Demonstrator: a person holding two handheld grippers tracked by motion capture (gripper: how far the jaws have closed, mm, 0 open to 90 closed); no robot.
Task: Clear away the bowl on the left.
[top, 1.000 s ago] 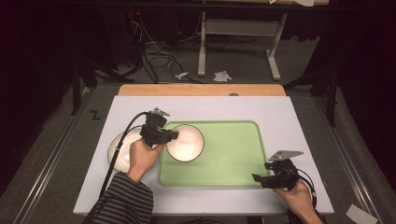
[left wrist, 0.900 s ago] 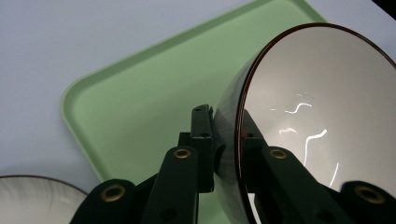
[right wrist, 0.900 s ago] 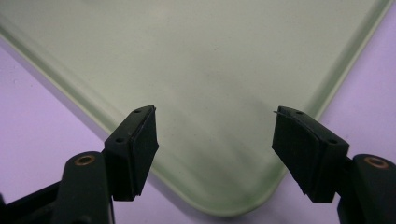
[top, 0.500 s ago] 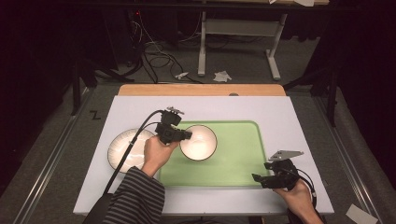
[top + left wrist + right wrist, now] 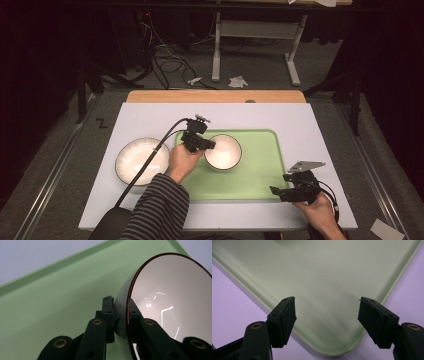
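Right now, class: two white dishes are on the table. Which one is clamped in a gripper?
The small bowl over the green tray: the left gripper pinches its rim. The wider plate lies untouched on the white table, left of the tray.

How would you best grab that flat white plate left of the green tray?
By its rim. The plate lies flat and is too wide to span, so one of the fingers should go over the edge and one under, coming from the near-left side, away from the tray.
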